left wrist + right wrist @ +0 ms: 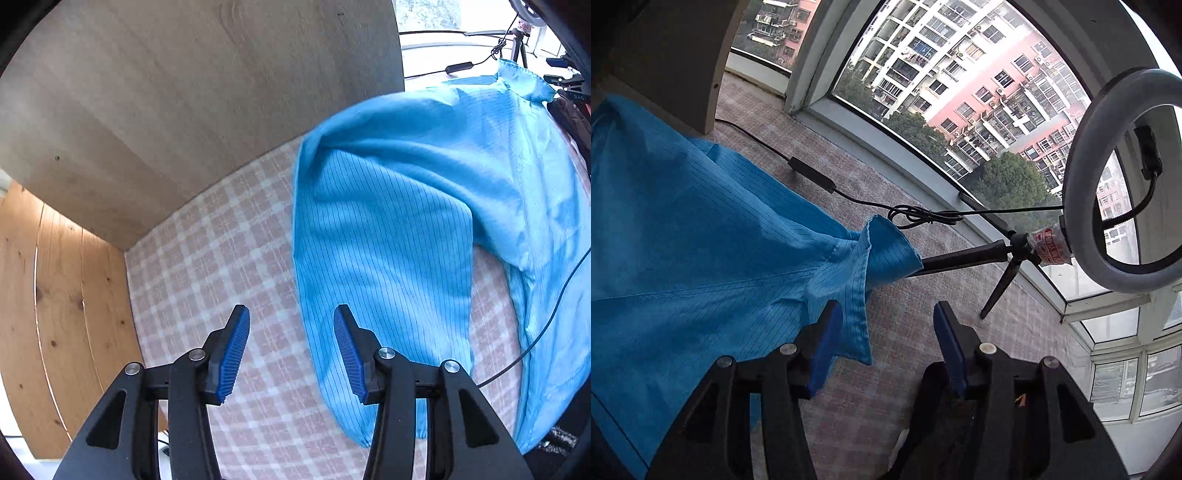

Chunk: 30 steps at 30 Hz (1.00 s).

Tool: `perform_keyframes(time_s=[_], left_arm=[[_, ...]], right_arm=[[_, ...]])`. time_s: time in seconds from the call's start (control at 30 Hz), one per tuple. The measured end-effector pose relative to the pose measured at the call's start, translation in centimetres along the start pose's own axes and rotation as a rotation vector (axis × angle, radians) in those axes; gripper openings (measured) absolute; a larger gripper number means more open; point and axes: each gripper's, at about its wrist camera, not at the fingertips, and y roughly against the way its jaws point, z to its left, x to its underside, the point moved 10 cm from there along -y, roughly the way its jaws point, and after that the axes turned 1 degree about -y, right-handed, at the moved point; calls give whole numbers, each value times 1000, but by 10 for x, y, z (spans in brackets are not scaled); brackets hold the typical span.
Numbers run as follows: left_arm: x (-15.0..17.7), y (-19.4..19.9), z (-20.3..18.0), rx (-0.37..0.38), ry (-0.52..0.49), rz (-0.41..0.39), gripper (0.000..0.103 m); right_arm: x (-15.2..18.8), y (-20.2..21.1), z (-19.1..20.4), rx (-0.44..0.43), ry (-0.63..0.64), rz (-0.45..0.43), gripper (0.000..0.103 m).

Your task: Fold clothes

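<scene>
lying creased: pinstriped blue garment (388, 229)

Bright daylight from the window (960, 122); fisheye-bent edges, slight motion blur.

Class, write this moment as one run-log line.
task: fold clothes | left tongs: open, empty | right tongs: open, empty | blue garment: released on checked cloth, sleeve folded across
</scene>
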Motion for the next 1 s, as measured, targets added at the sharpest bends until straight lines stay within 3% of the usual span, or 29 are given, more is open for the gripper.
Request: perform_keyframes(time_s=[0.13,0.27,0.43,0.5,0.67,0.77,0.87,0.97,1.0], left_arm=[[79,-25,-50,128,119,66,45],[114,-19,-105,145,39,-13,46],[121,-34,-149,36,-130,-37,47],[120,-38,-156,-13,-172,-46,47],[127,-4,-152,45,-125,-98,47],[129,7,-163,82,-141,-123,54],[131,-13,-189,104,-223,-92,54],[124,-48,-193,41,-244,-43,56],[119,-51,-189,49,-219,-48,46]], right_arm=[[40,50,32,-123,-63,-46,53],[91,86,79,-283,-130,-67,58],[139,102,129,-401,-176,-41,58],[149,99,135,-405,-199,-29,58],[185,93,132,-433,-286,41,58],[200,92,130,-454,-325,56,58],[204,87,134,-491,-362,75,58],[203,85,142,-511,-371,83,58],[203,84,145,-514,-364,85,58]])
